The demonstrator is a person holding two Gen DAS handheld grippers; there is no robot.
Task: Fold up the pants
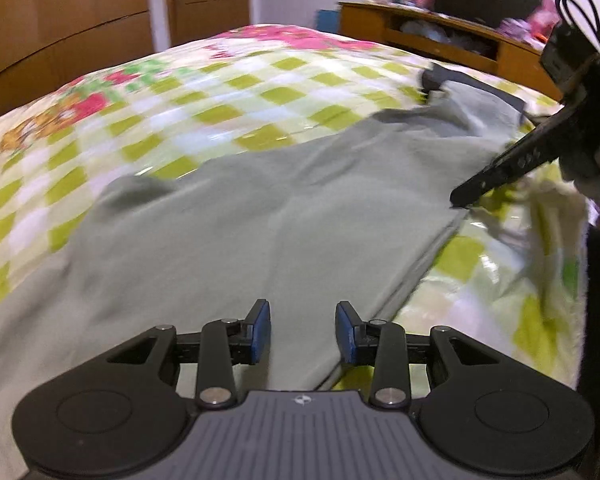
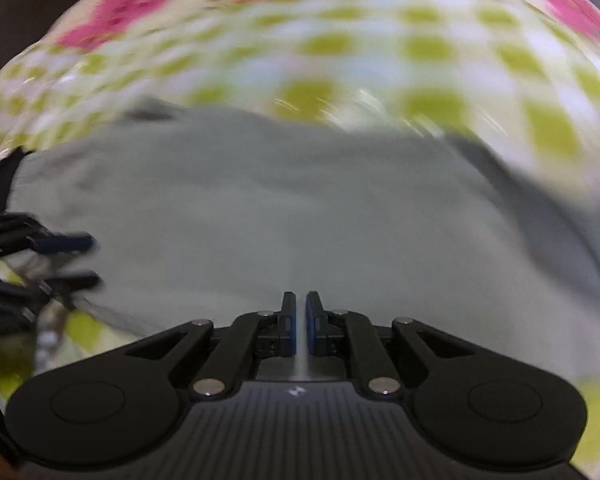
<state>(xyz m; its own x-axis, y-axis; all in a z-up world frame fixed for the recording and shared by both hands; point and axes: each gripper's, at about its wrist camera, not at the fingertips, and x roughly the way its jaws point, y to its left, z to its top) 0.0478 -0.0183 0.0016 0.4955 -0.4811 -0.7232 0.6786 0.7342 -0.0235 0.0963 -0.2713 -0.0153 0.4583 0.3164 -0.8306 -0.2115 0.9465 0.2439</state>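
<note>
1. Broadly, one bed under a green-checked, pink-flowered cover fills both views.
2. One pair of grey-green pants lies spread across it.
3. Two grippers: the left gripper hovers with fingers parted and empty; the right gripper has fingers pressed together, grasping nothing.

The left claw is seen angled downward, its two blue-padded fingers set apart with a clear gap and nothing pressed between them. The right claw is likewise pitched downward, its pads drawn almost together with only a thin slit left; nothing can be made out between them. From the left wrist view, the right claw appears at the right edge, tip pointed down.
</note>
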